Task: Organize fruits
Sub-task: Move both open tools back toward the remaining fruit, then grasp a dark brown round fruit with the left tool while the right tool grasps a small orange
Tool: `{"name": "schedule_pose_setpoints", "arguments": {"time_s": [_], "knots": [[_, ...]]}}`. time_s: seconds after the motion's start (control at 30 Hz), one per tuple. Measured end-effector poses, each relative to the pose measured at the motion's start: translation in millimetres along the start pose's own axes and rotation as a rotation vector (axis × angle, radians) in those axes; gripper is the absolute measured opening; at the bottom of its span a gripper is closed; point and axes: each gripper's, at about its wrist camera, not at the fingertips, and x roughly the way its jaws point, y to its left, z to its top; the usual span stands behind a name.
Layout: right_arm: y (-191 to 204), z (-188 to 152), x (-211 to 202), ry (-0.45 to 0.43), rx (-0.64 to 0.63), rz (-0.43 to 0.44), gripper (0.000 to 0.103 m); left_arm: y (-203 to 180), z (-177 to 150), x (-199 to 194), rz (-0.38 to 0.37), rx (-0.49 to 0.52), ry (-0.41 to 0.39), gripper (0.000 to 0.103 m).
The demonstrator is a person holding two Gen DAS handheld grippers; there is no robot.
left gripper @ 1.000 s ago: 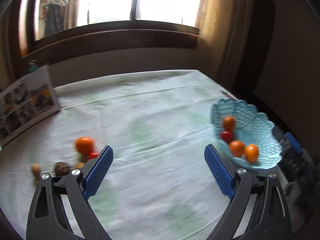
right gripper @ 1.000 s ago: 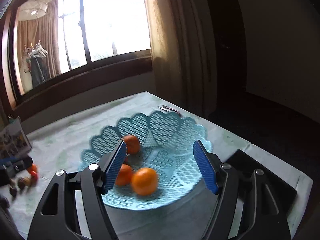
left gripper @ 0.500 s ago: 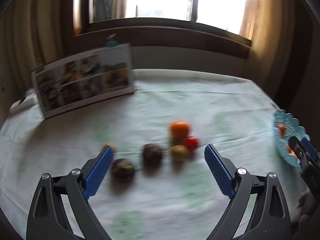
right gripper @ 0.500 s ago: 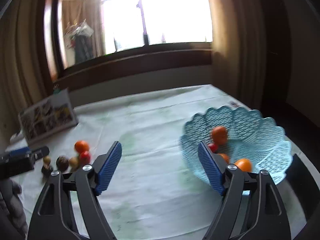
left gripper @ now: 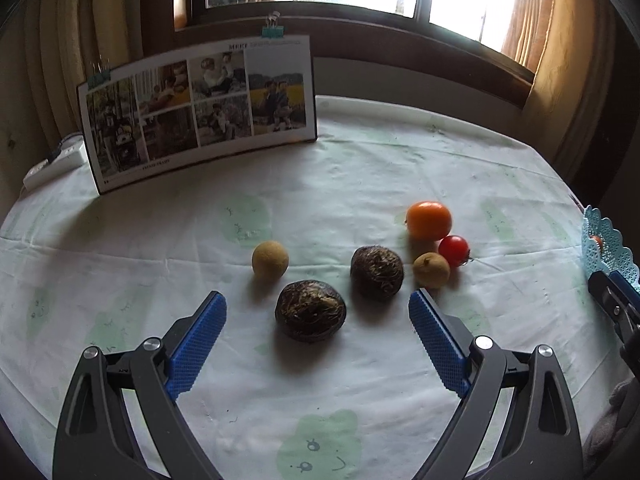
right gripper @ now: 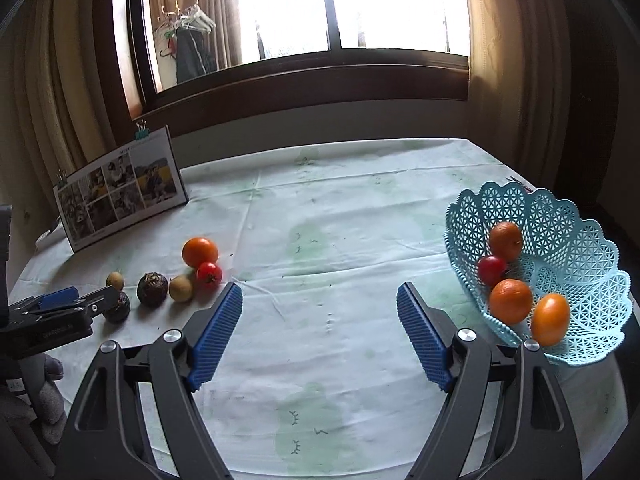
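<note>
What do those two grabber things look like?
The left gripper and right gripper match: black forked frames with silver bolts and blue, bumpy-textured pads. A grey knitted glove covers the hand behind the left one.

- In the left wrist view, blue lattice basket point(left gripper: 604, 246) cut off by the right edge; only a scalloped strip of rim showing, with a sliver of orange fruit point(left gripper: 597, 241) too small to name.
- Right gripper point(left gripper: 612, 300) there cropped by the same edge, its far finger out of frame.
- In the right wrist view, nearer dark husky fruit point(right gripper: 118, 307) half hidden behind the left gripper point(right gripper: 60, 304).
- Left gripper cut by the left edge; spread of its jaws unreadable here.
- Grey-gloved hand point(right gripper: 36, 400) cropped at the lower left corner.
- Photo board point(right gripper: 120, 196) pictures too small to make out.
</note>
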Motion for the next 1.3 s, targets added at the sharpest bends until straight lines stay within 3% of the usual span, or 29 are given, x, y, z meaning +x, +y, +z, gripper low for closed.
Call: {"name": "schedule_pose_setpoints", "arguments": {"time_s": [0.17, 0.27, 0.43, 0.83, 1.17, 1.3], "knots": [[3.1, -2.8, 5.9, 0.024, -0.016, 0.0, 0.081, 9.0, -0.7, 16.4, -0.023, -0.028, 0.044, 0.09], [6.8, -3.3, 9.9, 0.042, -0.027, 0.012, 0.081, 10.1, -0.3, 23.0, -0.051, -0.027, 0.069, 0.077], [16.4, 1.3, 16.9, 0.075, -0.038, 0.063, 0.081, 10.9, -1.5, 27.2, -0.07, -0.025, 0.094, 0.044], [57.2, 29.8, 65.7, 0.149, -0.088, 0.152, 0.081, 2.4, 2.8, -23.1, -0.051, 0.018, -0.081, 0.044], [93.2, 48.0, 121.8, 0.22, -0.111, 0.19, 0.079, 12.7, 5.1, -13.7, -0.053, -0.022, -0.047, 0.044], [102.2, 41.6, 140.2, 0.251, -0.124, 0.188, 0.069, 14.2, 5.1, -11.2, -0.049, -0.028, -0.038, 0.044]]}}
